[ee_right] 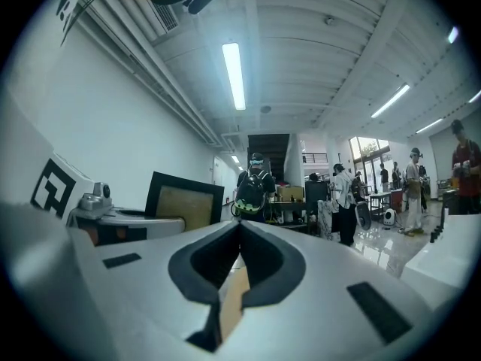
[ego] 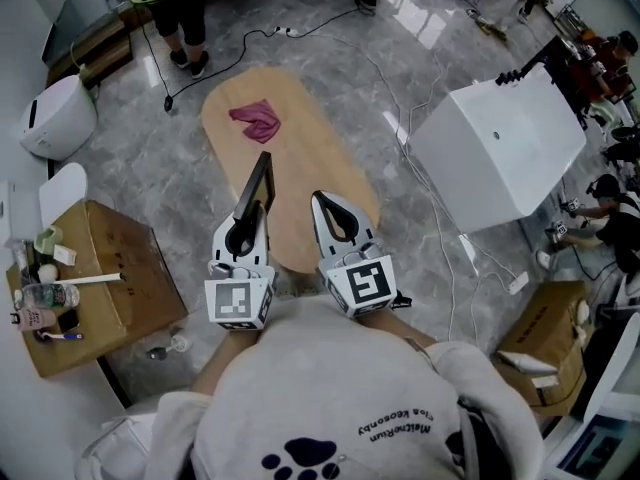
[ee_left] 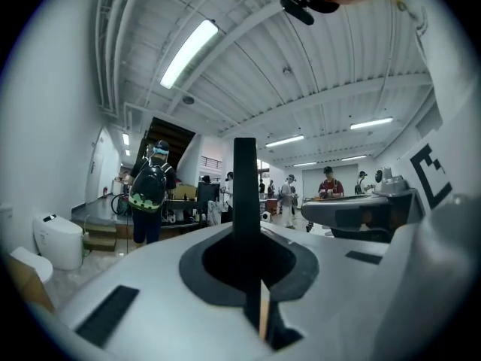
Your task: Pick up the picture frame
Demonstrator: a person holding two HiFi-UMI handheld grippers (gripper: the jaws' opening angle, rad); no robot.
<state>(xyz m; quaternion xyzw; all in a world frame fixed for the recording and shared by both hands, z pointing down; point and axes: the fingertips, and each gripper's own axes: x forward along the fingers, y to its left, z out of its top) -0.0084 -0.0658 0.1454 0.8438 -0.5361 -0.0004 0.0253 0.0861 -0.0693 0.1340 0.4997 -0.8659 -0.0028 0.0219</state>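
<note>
The picture frame (ego: 256, 184), black-edged and seen edge-on, stands upright above the near end of the oval wooden table (ego: 300, 138). My left gripper (ego: 260, 210) is shut on its lower edge. In the left gripper view the frame (ee_left: 244, 186) rises as a dark bar from between the closed jaws of the left gripper (ee_left: 245, 230). My right gripper (ego: 320, 200) hovers just to the right, shut with nothing in it. In the right gripper view the frame (ee_right: 184, 204) shows its tan face to the left, and the right gripper (ee_right: 240, 226) has its tips together.
A pink cloth (ego: 255, 120) lies on the far half of the table. A large white box (ego: 500, 153) stands to the right, a cardboard box (ego: 100, 268) with small items to the left, a white bin (ego: 55, 116) beyond it. Cables cross the floor.
</note>
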